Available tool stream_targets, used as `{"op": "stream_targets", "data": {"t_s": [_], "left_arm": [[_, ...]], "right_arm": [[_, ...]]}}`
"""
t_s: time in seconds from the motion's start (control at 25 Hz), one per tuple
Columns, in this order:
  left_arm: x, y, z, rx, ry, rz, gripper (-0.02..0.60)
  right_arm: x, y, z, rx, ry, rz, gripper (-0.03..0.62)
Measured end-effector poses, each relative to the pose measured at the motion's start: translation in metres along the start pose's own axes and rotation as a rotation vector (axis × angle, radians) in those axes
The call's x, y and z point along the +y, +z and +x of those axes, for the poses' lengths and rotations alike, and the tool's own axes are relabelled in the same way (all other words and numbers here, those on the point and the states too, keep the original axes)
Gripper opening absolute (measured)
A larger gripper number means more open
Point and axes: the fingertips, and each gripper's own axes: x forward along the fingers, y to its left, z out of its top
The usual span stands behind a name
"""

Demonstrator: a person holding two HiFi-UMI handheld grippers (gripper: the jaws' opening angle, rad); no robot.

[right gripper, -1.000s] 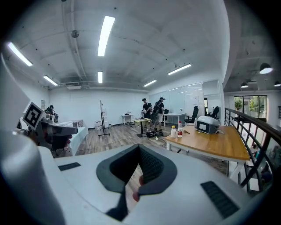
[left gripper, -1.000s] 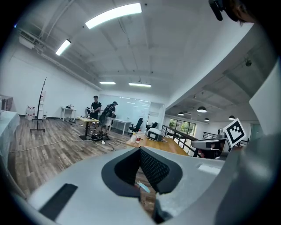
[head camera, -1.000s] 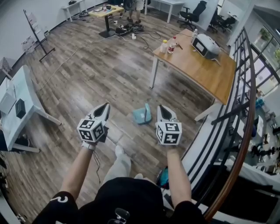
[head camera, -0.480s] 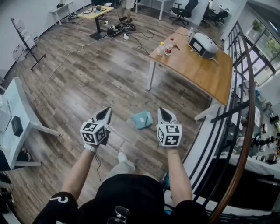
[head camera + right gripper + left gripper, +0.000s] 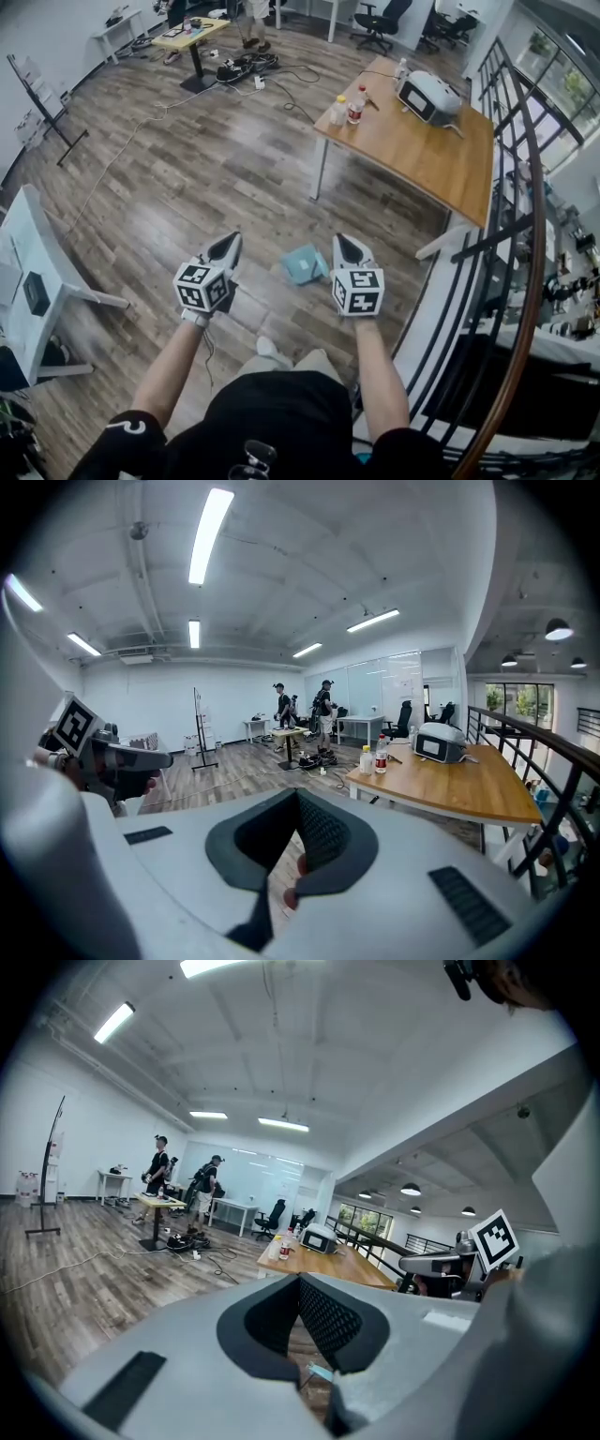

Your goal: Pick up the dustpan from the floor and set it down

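Held apart either side of the teal dustpan (image 5: 305, 263): left gripper (image 5: 230, 240), right gripper (image 5: 342, 242), jaws pressed together.

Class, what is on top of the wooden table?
Two bottles and a white device stand on the table. Anything behind the device is covered.

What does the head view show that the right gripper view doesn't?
Head view only: the teal dustpan lying on the floor between the left gripper and the right gripper, the person's arms, and the white desk at left.
Right gripper view only: the ceiling lights.
Both: the wooden table with two bottles and a white machine on it, the railing, and the left gripper.
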Motion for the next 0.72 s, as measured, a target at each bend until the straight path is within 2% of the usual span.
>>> {"op": "stream_targets", "data": {"t_s": [0.28,0.48,0.72], "left_arm": [[-0.017,0.005,0.026,0.007,0.017,-0.002,-0.003],[-0.041,0.006,0.040,-0.012,0.043,-0.011,-0.003],[-0.066,0.001,0.046,-0.040,0.081,-0.007,-0.003]], "right_arm": [[-0.020,0.005,0.018,0.009,0.043,-0.021,-0.006],[-0.036,0.004,0.019,0.012,0.091,-0.015,-0.006],[-0.048,-0.003,0.015,0.014,0.152,-0.065,-0.006]]}}
